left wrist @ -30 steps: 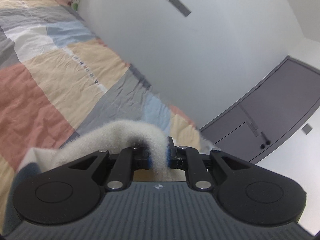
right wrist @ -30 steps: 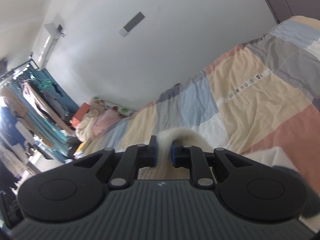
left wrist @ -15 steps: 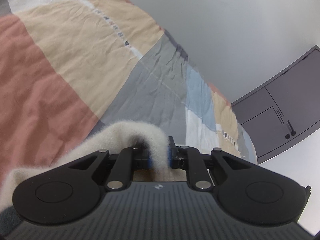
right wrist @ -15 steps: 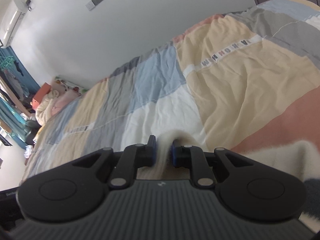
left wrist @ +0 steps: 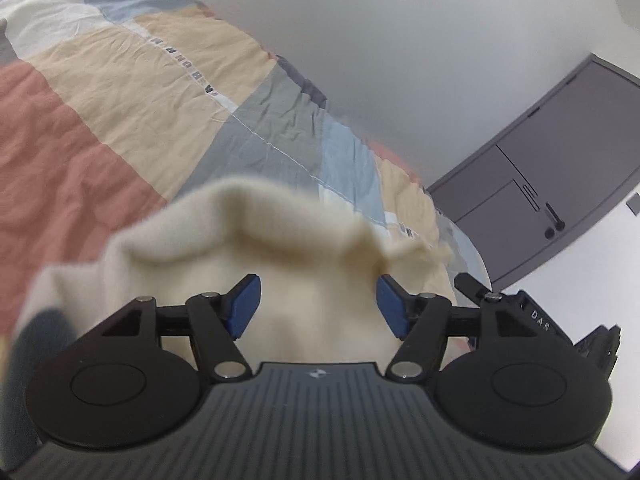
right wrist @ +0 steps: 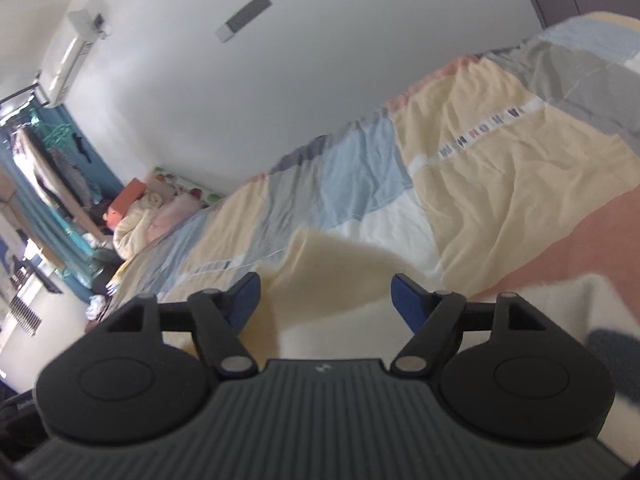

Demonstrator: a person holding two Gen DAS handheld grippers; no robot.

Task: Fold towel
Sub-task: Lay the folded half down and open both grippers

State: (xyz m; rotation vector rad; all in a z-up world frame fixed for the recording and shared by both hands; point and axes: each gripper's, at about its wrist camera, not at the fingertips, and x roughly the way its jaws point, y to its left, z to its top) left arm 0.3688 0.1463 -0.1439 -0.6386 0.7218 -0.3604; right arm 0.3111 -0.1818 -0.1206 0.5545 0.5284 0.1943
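A fluffy cream towel (left wrist: 304,256) lies bunched and blurred on a patchwork quilt of pastel blocks (left wrist: 120,92). The left gripper (left wrist: 318,306) and right gripper (right wrist: 325,300) have just spread wide, blue pads clear of the cloth between them. The towel's near edge is hidden behind the gripper bodies.

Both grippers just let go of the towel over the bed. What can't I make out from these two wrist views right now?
- Fluffy cream towel, left wrist view: motion-blurred; the left gripper body hides its near part.
- Same towel, right wrist view: the right gripper body covers its near edge, so fold alignment is unknown.
- Patchwork bedspread: the frame edges cut it off.
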